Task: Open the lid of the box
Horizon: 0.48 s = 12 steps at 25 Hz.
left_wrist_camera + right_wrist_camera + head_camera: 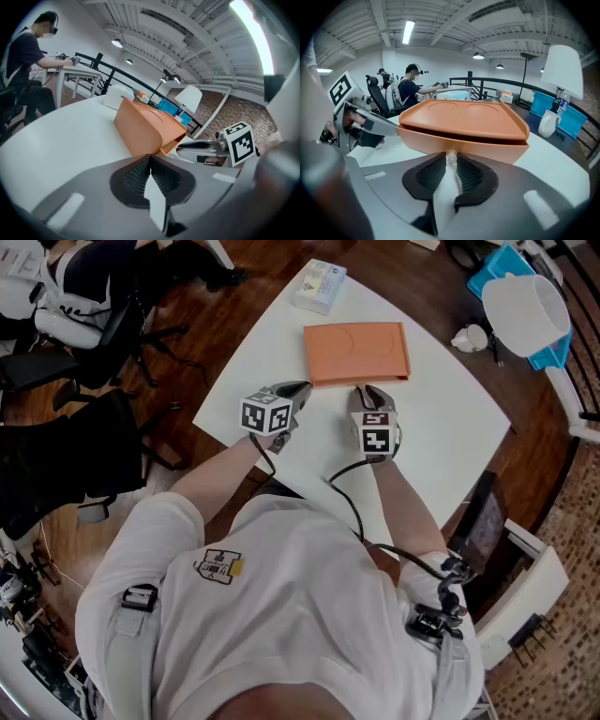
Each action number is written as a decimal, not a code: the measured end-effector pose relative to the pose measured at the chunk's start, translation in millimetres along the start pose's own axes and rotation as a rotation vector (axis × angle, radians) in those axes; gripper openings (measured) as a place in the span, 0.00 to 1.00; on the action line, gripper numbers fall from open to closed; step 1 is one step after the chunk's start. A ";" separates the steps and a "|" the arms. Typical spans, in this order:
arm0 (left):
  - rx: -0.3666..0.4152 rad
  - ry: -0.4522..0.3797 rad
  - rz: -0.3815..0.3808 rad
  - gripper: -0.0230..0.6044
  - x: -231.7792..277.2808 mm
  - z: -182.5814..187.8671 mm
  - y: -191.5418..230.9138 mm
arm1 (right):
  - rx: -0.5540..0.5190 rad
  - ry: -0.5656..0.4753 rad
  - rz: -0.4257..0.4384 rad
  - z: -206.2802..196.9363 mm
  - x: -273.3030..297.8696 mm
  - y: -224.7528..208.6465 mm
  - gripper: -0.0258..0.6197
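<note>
Right gripper [450, 162] is clenched on a small clear knob [451, 155] that sits at the middle of the front side of the box [356, 352]. Its two jaws are almost together, with only this knob between their tips. The knob is probably the handle for the lid [464, 115], so the grip there seems made for lifting. The gripper stands just in front of the box and points straight at it.

A dark slit shows between the lid and the base [459, 141] along the front side. It seems that the lid is lifted only a little, or only overhangs, so the opening is judged to be at its beginning.

The left gripper [150, 158] is shut with nothing between its jaws. It is at the front left corner of the box, very near, but it cannot be told whether it touches. It is probably placed there to keep the base from sliding or rising with the lid.

The box is orange and flat, and it lies on the white table [441, 437]. What is inside is hidden by the lid. Behind the box, to the left, lies a pale carton [319, 285], closed. Behind the box, to the right, past the table edge, stands a white lamp shade [525, 307].
</note>
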<state>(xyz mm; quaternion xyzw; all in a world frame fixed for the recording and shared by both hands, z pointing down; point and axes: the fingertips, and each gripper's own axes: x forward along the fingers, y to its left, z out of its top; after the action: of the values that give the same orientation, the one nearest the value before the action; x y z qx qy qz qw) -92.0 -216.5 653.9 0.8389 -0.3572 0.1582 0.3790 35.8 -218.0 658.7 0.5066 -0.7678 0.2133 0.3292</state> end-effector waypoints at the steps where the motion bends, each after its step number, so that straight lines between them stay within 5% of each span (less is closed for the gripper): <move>1: 0.000 0.000 0.000 0.04 -1.8 -0.4 -0.5 | 0.003 0.005 0.000 -5.4 -4.3 1.2 0.15; 12: -0.001 -0.012 0.039 0.04 -11.5 -6.8 -3.3 | 0.052 0.043 0.015 -68.0 -55.9 16.9 0.15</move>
<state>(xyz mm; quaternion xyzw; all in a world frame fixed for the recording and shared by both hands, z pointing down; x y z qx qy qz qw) -97.6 -204.3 650.5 0.8325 -0.3758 0.1605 0.3741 55.1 -130.6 665.5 0.5044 -0.7585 0.2467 0.3308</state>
